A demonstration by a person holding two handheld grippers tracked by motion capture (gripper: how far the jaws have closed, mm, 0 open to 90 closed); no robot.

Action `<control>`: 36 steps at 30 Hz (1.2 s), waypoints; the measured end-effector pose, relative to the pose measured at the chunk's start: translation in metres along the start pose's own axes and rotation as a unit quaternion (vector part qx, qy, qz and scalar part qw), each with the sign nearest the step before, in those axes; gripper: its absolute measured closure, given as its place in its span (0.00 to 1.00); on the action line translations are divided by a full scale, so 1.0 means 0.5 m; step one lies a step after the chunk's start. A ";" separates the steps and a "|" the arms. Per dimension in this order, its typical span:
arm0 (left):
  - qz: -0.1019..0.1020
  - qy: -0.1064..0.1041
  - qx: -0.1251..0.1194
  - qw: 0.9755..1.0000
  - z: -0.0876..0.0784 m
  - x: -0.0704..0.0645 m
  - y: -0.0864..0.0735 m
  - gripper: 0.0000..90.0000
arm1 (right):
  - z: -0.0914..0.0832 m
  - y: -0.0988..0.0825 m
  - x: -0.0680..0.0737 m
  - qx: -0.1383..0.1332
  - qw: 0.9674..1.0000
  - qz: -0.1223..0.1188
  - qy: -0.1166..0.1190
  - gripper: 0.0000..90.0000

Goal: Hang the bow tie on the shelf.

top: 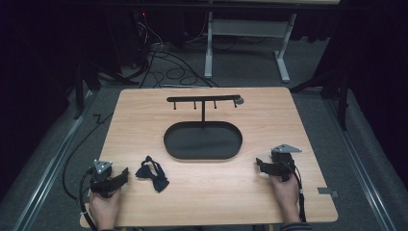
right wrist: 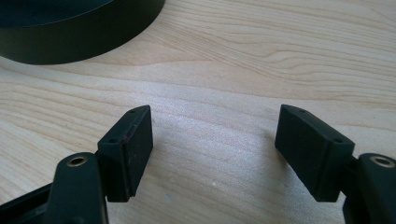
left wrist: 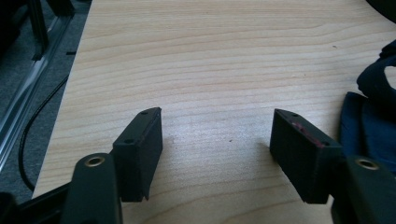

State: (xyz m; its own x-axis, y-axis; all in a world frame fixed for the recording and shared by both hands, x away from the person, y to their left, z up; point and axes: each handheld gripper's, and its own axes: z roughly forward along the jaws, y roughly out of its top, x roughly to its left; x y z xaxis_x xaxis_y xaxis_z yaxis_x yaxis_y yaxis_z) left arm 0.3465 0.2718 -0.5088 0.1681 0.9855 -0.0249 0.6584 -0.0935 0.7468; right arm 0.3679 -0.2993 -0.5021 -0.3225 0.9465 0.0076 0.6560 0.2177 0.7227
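Both grippers are resting low on the counter (top: pixel 144 103), jaws spread and gripping nothing. The left gripper (top: pixel 126 174) is sitting just beside the dark bow tie (top: pixel 152 173), probably readying a pickup; the right gripper (top: pixel 259 163) is waiting near the black hook stand's oval tray (top: pixel 202 140).

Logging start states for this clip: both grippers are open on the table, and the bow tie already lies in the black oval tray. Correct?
Not quite. The bow tie lies on the table beside the left gripper, outside the black oval tray, as the high view shows. Both grippers, including the right gripper, are indeed open.
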 end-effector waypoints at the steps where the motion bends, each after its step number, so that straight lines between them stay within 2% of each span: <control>1: 0.002 0.000 0.001 1.000 -0.001 0.000 0.000 0.39 | 0.000 0.000 0.000 0.000 1.000 0.000 0.000 0.32; 16: 0.006 -0.008 0.001 1.000 -0.001 0.003 -0.001 0.37 | 0.000 0.000 0.001 0.000 1.000 -0.001 -0.002 0.32; 21: 0.005 -0.003 -0.001 1.000 -0.001 0.002 -0.001 0.40 | 0.000 0.000 0.000 0.000 1.000 0.001 0.000 0.32; 25: -0.006 -0.021 -0.005 1.000 -0.004 0.004 -0.001 0.43 | 0.000 0.000 0.000 0.000 1.000 0.000 0.000 0.32; 36: 0.013 -0.048 -0.022 0.999 -0.031 -0.015 0.012 0.50 | 0.000 0.000 0.000 0.000 1.000 0.002 0.000 0.32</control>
State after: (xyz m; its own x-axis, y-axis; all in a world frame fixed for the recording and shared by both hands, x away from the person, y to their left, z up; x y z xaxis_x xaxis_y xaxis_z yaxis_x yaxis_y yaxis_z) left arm 0.3378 0.2660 -0.4939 0.2551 0.9646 -0.0666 0.6211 -0.1107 0.7759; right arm 0.3679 -0.2994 -0.5020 -0.3207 0.9471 0.0107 0.6574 0.2144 0.7224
